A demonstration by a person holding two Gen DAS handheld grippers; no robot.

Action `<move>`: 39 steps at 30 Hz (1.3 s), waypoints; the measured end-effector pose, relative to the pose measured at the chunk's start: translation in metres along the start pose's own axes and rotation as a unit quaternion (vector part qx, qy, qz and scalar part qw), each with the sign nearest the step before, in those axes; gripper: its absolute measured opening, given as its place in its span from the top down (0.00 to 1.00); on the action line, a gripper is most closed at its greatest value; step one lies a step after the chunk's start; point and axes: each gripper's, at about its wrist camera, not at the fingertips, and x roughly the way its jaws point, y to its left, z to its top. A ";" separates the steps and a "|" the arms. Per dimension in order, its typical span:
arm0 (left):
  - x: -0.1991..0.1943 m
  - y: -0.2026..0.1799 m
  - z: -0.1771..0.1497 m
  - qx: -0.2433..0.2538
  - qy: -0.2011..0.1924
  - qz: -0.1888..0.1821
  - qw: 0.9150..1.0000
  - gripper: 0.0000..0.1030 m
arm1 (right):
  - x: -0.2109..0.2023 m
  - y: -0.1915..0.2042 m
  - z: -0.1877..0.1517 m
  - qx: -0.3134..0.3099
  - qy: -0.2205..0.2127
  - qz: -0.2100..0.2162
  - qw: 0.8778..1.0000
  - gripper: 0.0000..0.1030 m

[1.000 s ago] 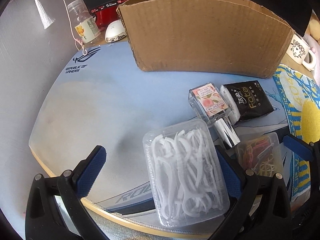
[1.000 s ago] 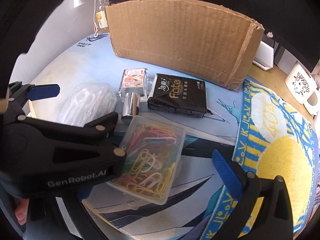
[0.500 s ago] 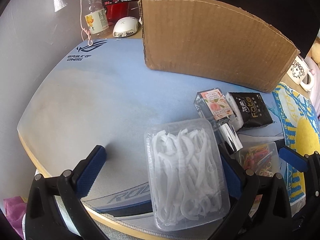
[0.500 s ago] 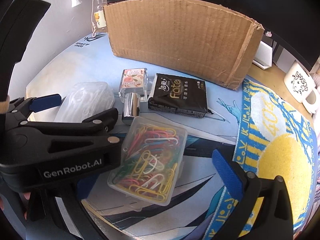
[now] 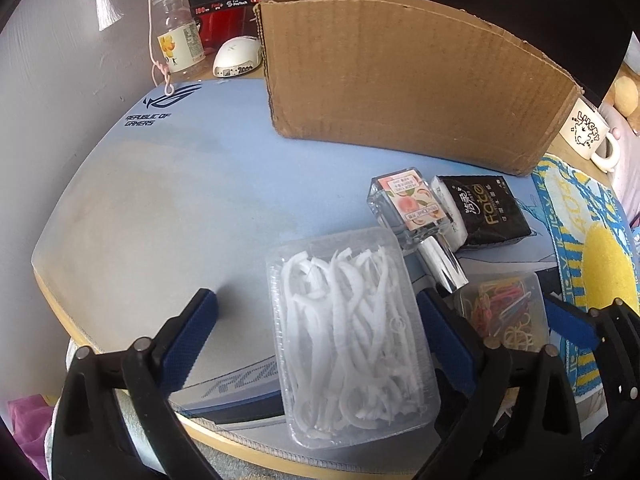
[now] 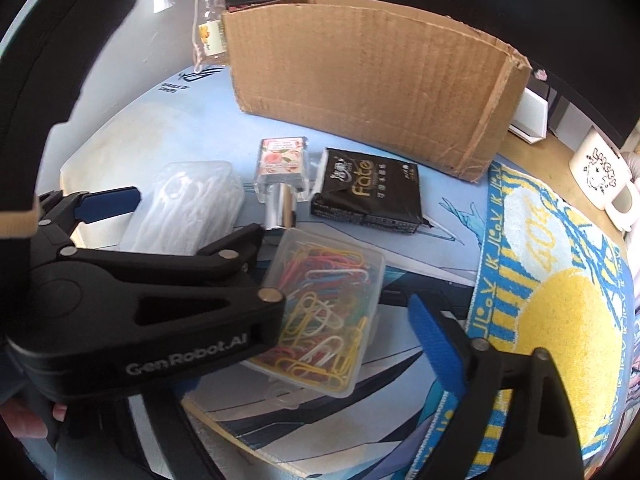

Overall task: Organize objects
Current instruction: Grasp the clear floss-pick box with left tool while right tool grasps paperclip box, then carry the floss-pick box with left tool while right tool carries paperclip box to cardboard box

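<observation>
A clear box of white floss picks [image 5: 352, 336] lies on the blue desk mat between my left gripper's [image 5: 320, 332] open fingers, against the right finger [image 5: 444, 340]. A clear box of coloured paper clips [image 6: 320, 312] lies between my right gripper's [image 6: 348, 320] open fingers, with the left gripper's body covering its left side. Behind them lie a perfume bottle [image 5: 412, 208] with a silver cap and a black tissue pack [image 5: 480, 212]. An open cardboard box [image 5: 408, 76] stands at the back. The floss box also shows in the right wrist view [image 6: 192, 208].
A yellow and blue towel [image 6: 560, 300] lies at the right. A white mug [image 5: 588, 136] stands at the back right. A drink bottle [image 5: 176, 32] and a white mouse [image 5: 236, 56] sit at the back left. The desk edge [image 5: 240, 436] runs close below the floss box.
Both grippers have drawn back and risen slightly, so the objects sit a little farther away in view. The floss box and clip box still lie between open fingers.
</observation>
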 end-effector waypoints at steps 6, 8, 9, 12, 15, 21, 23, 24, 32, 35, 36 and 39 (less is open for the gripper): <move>-0.006 0.011 0.003 -0.017 -0.014 -0.020 1.000 0.46 | -0.008 0.013 -0.001 -0.033 -0.009 -0.007 0.999 0.39; -0.007 0.018 0.004 -0.027 -0.014 -0.033 0.999 0.46 | -0.009 0.013 -0.001 -0.032 -0.007 -0.007 0.999 0.39; -0.006 0.020 0.005 -0.031 -0.014 -0.037 0.999 0.46 | -0.009 0.012 -0.001 -0.030 -0.006 -0.005 1.000 0.40; -0.006 0.024 0.004 -0.037 -0.018 -0.025 0.999 0.46 | -0.009 0.010 -0.001 -0.025 -0.004 -0.002 1.000 0.40; -0.007 0.027 0.003 -0.041 -0.019 -0.032 0.998 0.46 | -0.011 0.006 -0.002 -0.019 -0.002 -0.002 1.000 0.40; -0.014 0.034 0.003 -0.057 -0.030 -0.038 0.997 0.46 | -0.013 -0.011 0.004 0.022 0.000 0.009 1.000 0.41; -0.014 0.038 0.003 -0.064 -0.029 -0.038 0.997 0.46 | -0.016 -0.016 0.005 0.034 -0.006 0.010 0.999 0.41; -0.013 0.040 0.003 -0.066 -0.029 -0.035 0.997 0.46 | -0.018 -0.019 0.006 0.039 -0.010 0.011 0.999 0.41; -0.018 0.039 0.002 -0.060 -0.037 -0.028 0.997 0.46 | -0.019 -0.026 0.010 0.057 -0.017 0.012 0.998 0.42; -0.019 0.038 0.002 -0.059 -0.039 -0.027 0.997 0.46 | -0.020 -0.026 0.010 0.059 -0.021 0.012 0.998 0.42; -0.020 0.039 0.002 -0.061 -0.039 -0.028 0.997 0.46 | -0.021 -0.026 0.010 0.059 -0.022 0.012 0.998 0.42; -0.020 0.043 0.003 -0.067 -0.040 -0.029 0.997 0.46 | -0.027 -0.029 0.009 0.063 -0.029 0.014 0.998 0.43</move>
